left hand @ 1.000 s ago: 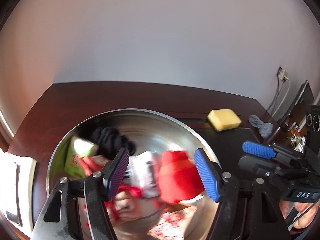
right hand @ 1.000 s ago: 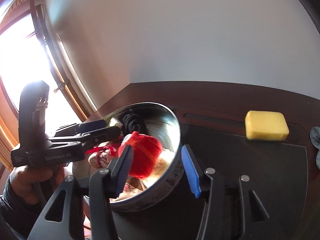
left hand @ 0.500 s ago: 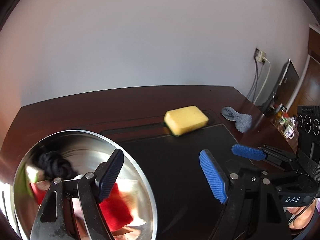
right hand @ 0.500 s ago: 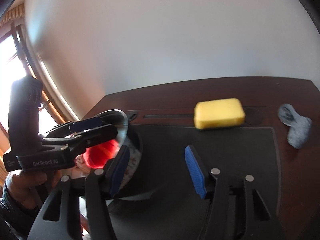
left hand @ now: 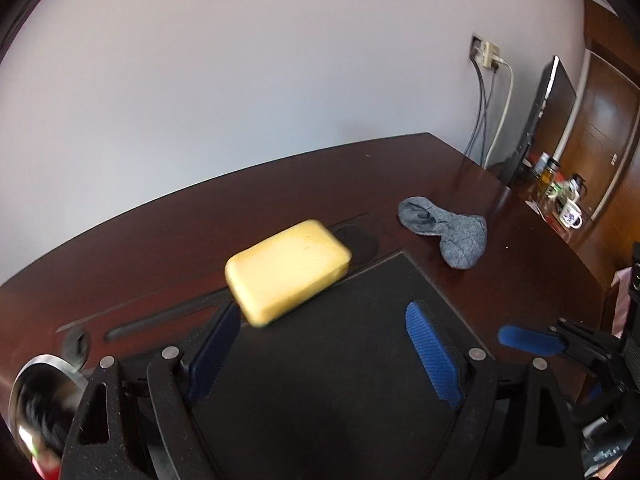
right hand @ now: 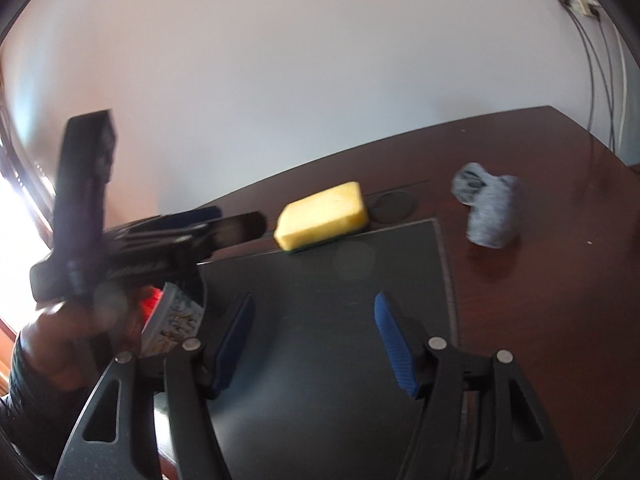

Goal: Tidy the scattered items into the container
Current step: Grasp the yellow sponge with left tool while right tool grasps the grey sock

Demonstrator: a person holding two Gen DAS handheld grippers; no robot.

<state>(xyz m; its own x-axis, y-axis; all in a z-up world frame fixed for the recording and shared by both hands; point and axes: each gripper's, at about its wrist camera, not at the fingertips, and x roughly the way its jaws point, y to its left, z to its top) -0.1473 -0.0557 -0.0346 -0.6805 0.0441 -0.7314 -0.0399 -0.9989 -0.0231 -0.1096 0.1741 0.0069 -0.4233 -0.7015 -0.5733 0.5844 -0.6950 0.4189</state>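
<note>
A yellow sponge (left hand: 287, 268) lies at the far edge of a black mat (left hand: 340, 380), just beyond my open, empty left gripper (left hand: 320, 344). A grey sock (left hand: 448, 228) lies on the brown table to the right. The steel bowl (left hand: 44, 376) with dark and red items shows at the lower left edge. In the right wrist view the sponge (right hand: 324, 216) and sock (right hand: 488, 208) lie beyond my open, empty right gripper (right hand: 314, 332). The left gripper body (right hand: 120, 240) is blurred at left, over the bowl's red contents (right hand: 150, 304).
Wall socket with cables (left hand: 490, 60), a dark monitor (left hand: 548, 112) and mugs and bottles (left hand: 560, 196) stand at the table's far right. Round cable grommets (left hand: 356, 236) sit in the table behind the sponge. A bright window (right hand: 16, 208) lies at left.
Both grippers have swung right, away from the bowl and toward the sponge and sock. The bowl has slid to the left edge of both views. Both stay open and empty.
</note>
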